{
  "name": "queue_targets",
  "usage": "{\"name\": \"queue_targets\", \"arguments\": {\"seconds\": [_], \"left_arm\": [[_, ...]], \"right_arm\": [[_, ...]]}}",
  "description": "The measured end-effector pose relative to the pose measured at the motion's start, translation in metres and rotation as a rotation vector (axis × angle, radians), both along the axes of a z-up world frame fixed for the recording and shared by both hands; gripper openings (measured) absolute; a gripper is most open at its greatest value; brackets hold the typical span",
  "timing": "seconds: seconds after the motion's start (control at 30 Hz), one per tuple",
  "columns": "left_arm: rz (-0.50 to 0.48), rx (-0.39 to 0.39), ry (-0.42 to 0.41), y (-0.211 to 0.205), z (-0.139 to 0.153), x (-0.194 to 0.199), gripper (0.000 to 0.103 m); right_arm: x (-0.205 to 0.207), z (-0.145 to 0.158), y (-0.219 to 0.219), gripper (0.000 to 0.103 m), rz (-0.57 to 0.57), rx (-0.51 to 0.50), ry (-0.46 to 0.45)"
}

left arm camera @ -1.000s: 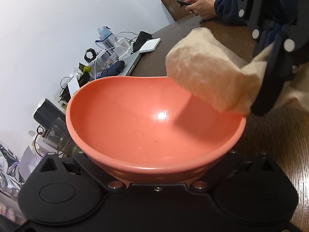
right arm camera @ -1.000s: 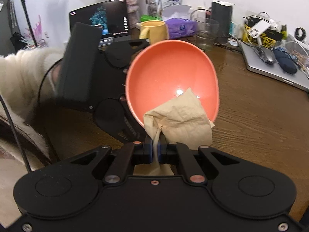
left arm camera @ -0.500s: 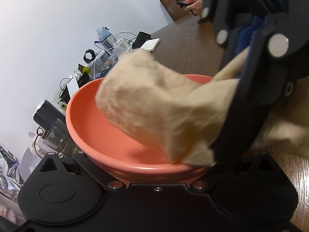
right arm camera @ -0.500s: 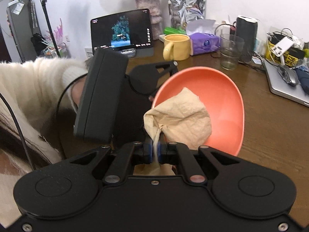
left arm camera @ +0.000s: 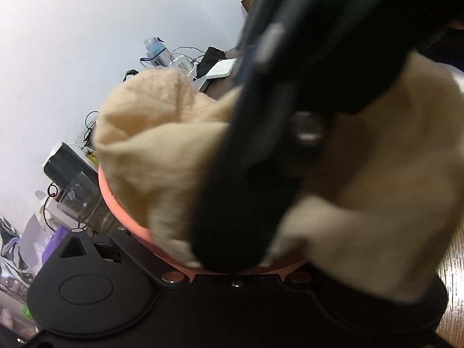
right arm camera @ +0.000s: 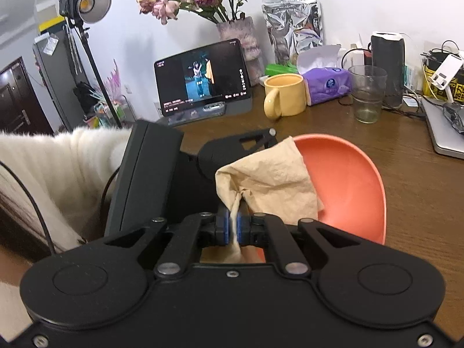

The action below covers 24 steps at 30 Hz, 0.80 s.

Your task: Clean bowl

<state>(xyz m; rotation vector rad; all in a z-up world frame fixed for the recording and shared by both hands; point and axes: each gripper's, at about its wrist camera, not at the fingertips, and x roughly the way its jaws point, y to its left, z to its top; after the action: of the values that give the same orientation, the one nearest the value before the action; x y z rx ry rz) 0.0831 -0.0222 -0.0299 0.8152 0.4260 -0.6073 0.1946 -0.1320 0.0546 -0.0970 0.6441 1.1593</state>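
Note:
An orange bowl (right arm camera: 348, 185) is held tilted above the wooden table, its near rim (left arm camera: 116, 203) clamped in my left gripper (left arm camera: 235, 271). In the right wrist view the left gripper's black body (right arm camera: 232, 150) sits at the bowl's left edge. My right gripper (right arm camera: 233, 226) is shut on a crumpled beige cloth (right arm camera: 266, 179), which lies over the left part of the bowl. In the left wrist view the cloth (left arm camera: 150, 150) and a blurred black finger (left arm camera: 261, 174) of the right gripper fill the frame and hide most of the bowl's inside.
Behind the bowl stand a yellow mug (right arm camera: 285, 94), a glass (right arm camera: 366, 97), a purple tissue pack (right arm camera: 327, 85), a tablet (right arm camera: 203, 78) and a black cylinder (right arm camera: 387, 69). A laptop (right arm camera: 443, 133) lies at the right. A white fuzzy sleeve (right arm camera: 58, 168) is at the left.
The right gripper has carried the cloth from the bowl's far rim across the inside toward the left gripper. It now blocks the left wrist view. The bowl has stayed clamped.

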Motion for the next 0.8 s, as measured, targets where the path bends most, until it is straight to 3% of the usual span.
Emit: {"name": "queue_targets", "arguments": {"seconds": [0.3,0.8], "left_arm": [[-0.018,-0.020,0.005,0.001,-0.007,-0.010,0.099],[-0.054,-0.047,-0.001,-0.006,-0.022,-0.016,0.099]], "right_arm": [[0.016,0.008,0.007,0.005,-0.033,0.037,-0.018],[0.029,0.016,0.001,0.006,-0.248,0.021,-0.100]]}}
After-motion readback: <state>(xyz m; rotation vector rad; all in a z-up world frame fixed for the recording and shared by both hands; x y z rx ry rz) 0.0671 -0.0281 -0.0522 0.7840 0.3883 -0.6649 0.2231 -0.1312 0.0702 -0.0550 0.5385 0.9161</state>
